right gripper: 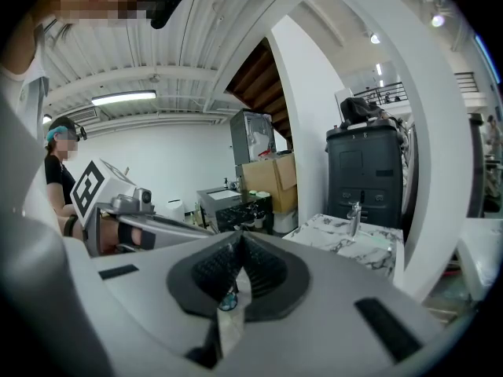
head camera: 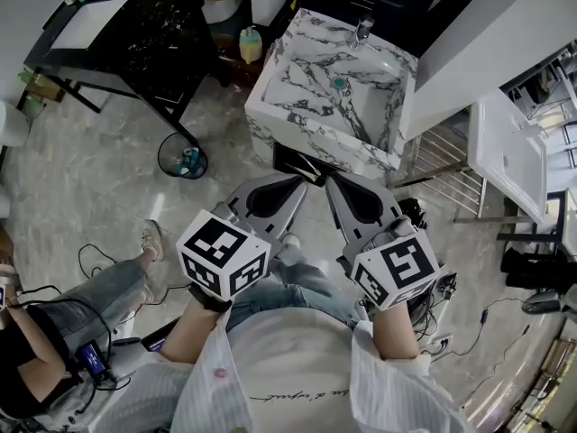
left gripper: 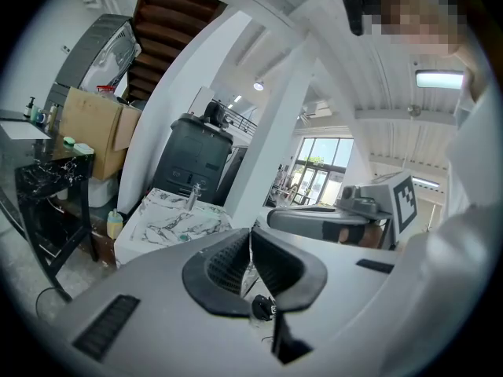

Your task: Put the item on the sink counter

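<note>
The left gripper [head camera: 302,180] [left gripper: 250,238] and the right gripper [head camera: 332,183] [right gripper: 238,238] are held side by side in front of the person, tips close together. On each, the ribbed black pads meet, so both pairs of jaws are closed on nothing. At 12 o'clock from them stands the white, grey-veined marble sink counter [head camera: 311,133] [left gripper: 169,222] [right gripper: 346,238], with a chrome tap [head camera: 363,30] at its far edge and a small teal drain piece [head camera: 339,83] in the basin. Which item is meant cannot be told. A pale yellow plastic bottle with a green cap [head camera: 250,43] stands just beside the counter at its 10 o'clock. A round black mesh wastebasket [head camera: 182,156] sits on the floor at 10 o'clock from the grippers.
</note>
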Available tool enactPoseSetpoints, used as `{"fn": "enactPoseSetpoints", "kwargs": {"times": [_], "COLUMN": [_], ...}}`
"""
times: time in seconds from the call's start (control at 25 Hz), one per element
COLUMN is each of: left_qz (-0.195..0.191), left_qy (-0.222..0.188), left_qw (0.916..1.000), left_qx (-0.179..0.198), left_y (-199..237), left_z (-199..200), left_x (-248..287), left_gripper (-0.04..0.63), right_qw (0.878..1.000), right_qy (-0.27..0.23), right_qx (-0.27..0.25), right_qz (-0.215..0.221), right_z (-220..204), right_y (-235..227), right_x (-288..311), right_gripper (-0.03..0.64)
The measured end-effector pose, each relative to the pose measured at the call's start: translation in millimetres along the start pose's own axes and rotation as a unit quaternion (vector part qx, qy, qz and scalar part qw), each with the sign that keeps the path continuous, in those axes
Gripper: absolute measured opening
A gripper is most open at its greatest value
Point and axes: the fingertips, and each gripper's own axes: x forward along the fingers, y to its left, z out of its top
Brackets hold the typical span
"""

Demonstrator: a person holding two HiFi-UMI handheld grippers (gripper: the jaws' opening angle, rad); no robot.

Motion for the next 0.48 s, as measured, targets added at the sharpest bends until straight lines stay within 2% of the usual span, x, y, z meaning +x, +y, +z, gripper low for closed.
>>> {"fn": "enactPoseSetpoints", "kwargs": {"times": [0.28, 0.48], "left_qz": [-0.030, -0.075], "left_qy": [0.025, 0.012], "left_qw": [0.9991, 0.9963], "left_qx": [0.019, 0.041], "left_y": [-9, -18], "left_z": [-1, 9], "left_x": [12, 17], "left_gripper": [0.021, 0.021], "right_qw": [1.000, 1.000], "right_qy": [-0.003, -0.005], "right_qx": [-0.005, -0.011], "right_qz": [0.001, -0.007], "right_z": [2, 1], "right_y": [-4, -11], "right_x": [-4, -11], "right_gripper": [0.008, 0.008]}}
